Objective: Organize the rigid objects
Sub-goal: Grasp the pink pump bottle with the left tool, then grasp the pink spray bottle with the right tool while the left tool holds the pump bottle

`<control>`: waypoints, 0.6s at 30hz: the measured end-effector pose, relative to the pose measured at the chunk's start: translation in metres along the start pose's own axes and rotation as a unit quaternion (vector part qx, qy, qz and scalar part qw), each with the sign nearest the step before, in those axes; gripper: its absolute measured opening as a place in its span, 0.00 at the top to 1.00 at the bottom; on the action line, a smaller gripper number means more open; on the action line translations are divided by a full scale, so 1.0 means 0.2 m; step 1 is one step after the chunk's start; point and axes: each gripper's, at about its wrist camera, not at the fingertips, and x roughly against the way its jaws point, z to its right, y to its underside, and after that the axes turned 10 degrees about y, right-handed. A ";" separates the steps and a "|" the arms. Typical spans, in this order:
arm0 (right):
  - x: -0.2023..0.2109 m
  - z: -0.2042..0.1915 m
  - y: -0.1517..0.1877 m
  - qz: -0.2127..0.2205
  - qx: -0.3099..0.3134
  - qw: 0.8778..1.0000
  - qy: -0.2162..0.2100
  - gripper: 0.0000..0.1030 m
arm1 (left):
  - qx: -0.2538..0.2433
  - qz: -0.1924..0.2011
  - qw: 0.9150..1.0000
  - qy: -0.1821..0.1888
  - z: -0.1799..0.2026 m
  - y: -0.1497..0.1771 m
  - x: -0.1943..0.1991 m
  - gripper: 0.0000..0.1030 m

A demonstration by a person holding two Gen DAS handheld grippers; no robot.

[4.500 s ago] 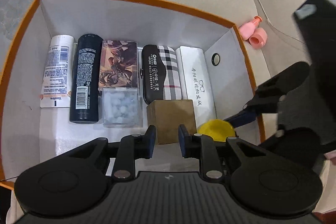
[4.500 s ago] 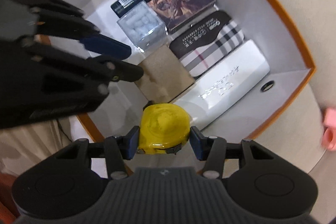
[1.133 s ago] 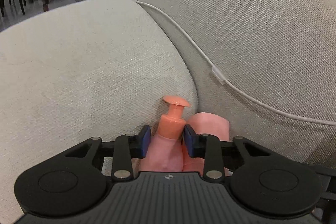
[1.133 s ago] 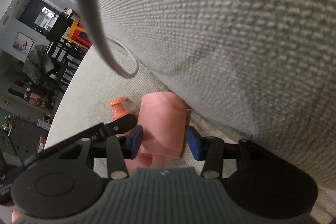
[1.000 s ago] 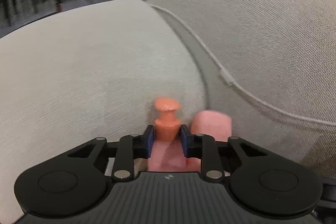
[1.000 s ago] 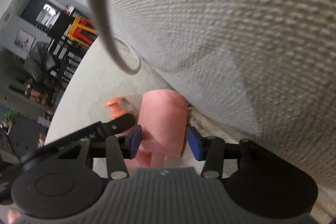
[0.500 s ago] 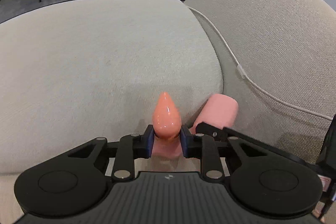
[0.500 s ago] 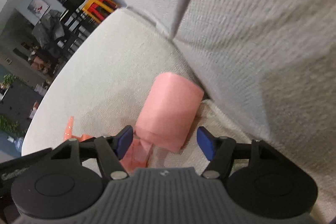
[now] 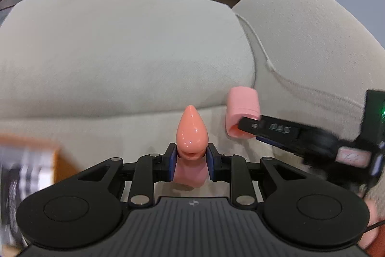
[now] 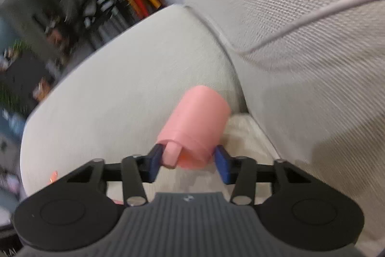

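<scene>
Two pink pieces, one per gripper, and both views make it pretty clear why they're held this way.

Left wrist view first: the left gripper point(image 9: 189, 166) has its fingers point(image 9: 171, 165) clamped on the neck of the pump bottle point(image 9: 191, 131), so the teardrop-shaped pump head pokes out past the tips. Grabbing it at the narrow neck makes sense to me, since the body looks too fat for those pads. It's lifted clear of the sofa point(image 9: 120, 52). Off to the right you can see the cap point(image 9: 241, 107) with the right gripper point(image 9: 243, 127) reaching in on it, just beside the crease between seat and backrest. Bottom left there's a blurry orange box point(image 9: 45, 155) corner, probably where this stuff is headed.

Right wrist view: the cap point(image 10: 199, 122) sits between the fingers point(image 10: 222, 164), open end facing the camera. They're closing in on it right now. The left pad looks to be touching the rim, while the right one seems a hair off, so I wouldn't call it a firm grip yet. It's just beside the backrest, with a white cable point(image 10: 300, 23) draped over the cushion above.
</scene>
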 end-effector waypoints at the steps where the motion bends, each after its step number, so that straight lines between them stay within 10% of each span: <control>1: 0.03 0.01 0.01 -0.015 0.002 1.000 -0.003 0.73 | 0.006 0.001 1.000 0.001 -0.01 0.04 0.03 0.72; 4: 0.15 0.04 0.07 -0.036 0.006 0.999 -0.026 0.89 | 0.023 0.006 1.000 0.005 -0.03 0.13 0.09 0.72; 18: 0.53 0.11 0.23 -0.062 0.087 0.993 -0.042 0.90 | 0.008 0.028 1.000 0.007 0.01 0.32 0.16 0.72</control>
